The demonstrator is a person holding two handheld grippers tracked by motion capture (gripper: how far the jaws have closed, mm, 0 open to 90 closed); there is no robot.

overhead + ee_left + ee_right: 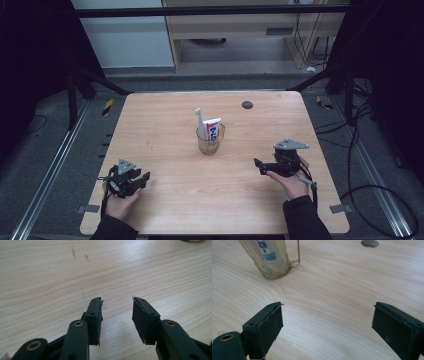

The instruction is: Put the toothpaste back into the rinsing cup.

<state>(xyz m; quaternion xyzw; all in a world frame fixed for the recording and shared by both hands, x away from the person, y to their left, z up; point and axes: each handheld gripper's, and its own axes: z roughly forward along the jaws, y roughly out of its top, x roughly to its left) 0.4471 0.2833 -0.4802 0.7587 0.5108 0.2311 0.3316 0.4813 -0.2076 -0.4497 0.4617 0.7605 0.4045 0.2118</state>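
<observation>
Both tools idle, nothing held. Left tool (pixel 131 178) sits lower left of the high view, jaws a moderate gap apart over bare wood. Right tool (pixel 270 166) sits right of centre, jaws wide, aimed at the cup (pixel 209 141).

Cup stands upright mid-frame on the tabletop (pixel 170 125), well apart from both tools. A toothbrush (pixel 199 123) and a toothpaste tube (pixel 212 129) stand in it, leaning and poking above the rim. In the right tool's view the cup (pixel 269 258) is upper left, handle towards us.

Risks as we judge them:
- Cup is clear, tall and looks top-heavy with its contents. A sideways nudge from a jaw could tip it.
- Pinching the thin handle or the curved wall may slip; the wall looks smooth.
- Pulling the tube or brush one-handed could drag the cup along; we'd steady it with the other tool.
- Brush and tube touch, so grabbing one may lift both.

Surface: pale wood grain, faint scuffs, dark round plug (pixel 247 105) near the far edge. Room: dim, grey floor, metal rails either side, cables at right, light cabinet behind.
</observation>
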